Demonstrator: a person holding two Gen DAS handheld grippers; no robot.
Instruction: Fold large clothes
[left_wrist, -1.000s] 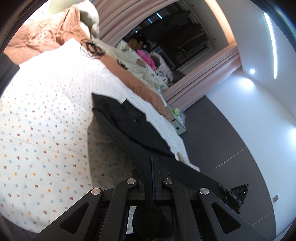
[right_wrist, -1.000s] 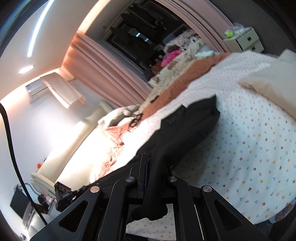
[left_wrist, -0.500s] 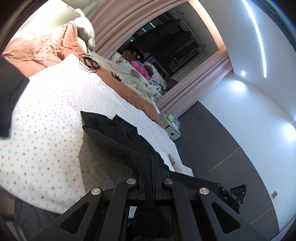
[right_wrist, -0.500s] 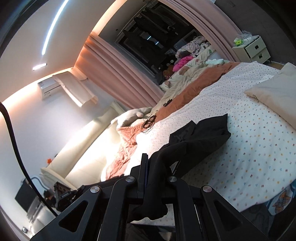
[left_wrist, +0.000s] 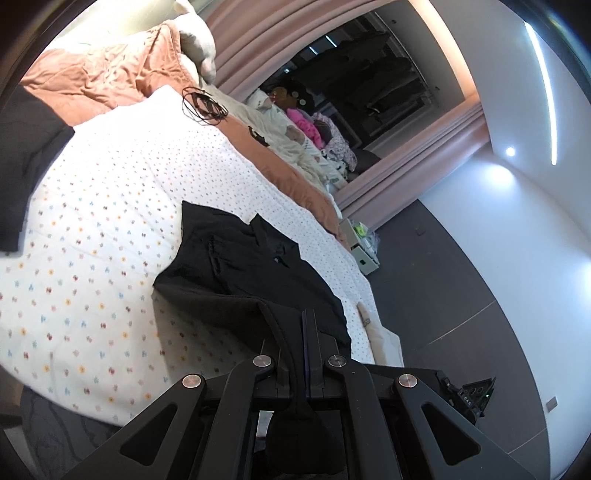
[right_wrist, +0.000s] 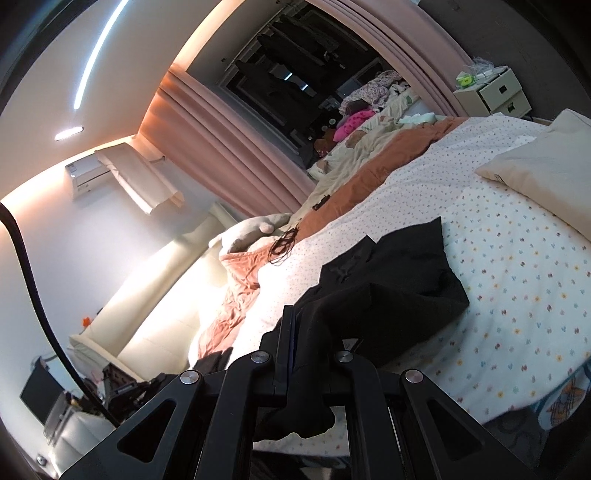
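Note:
A large black garment (left_wrist: 255, 273) lies on the dotted white bedsheet (left_wrist: 103, 229), its near end lifted off the bed. My left gripper (left_wrist: 301, 325) is shut on one near edge of it, and black cloth hangs down behind the jaws. In the right wrist view the same black garment (right_wrist: 402, 280) bunches up on the bedsheet (right_wrist: 517, 280), and my right gripper (right_wrist: 306, 317) is shut on another part of its near edge, a fold drooping below the fingers. A black collar or flap sticks up at the garment's far end.
A rust-coloured quilt (left_wrist: 110, 77) and heaped clothes (left_wrist: 295, 136) line the far side of the bed. A cream pillow (right_wrist: 546, 170) lies at the right. A small white drawer unit (left_wrist: 360, 247) stands on the dark floor. A black cable coil (left_wrist: 203, 107) rests on the sheet.
Both grippers have shifted along the bed with the garment; its stretched near part has gone slack and now bunches closer to the far end. Both stay shut.

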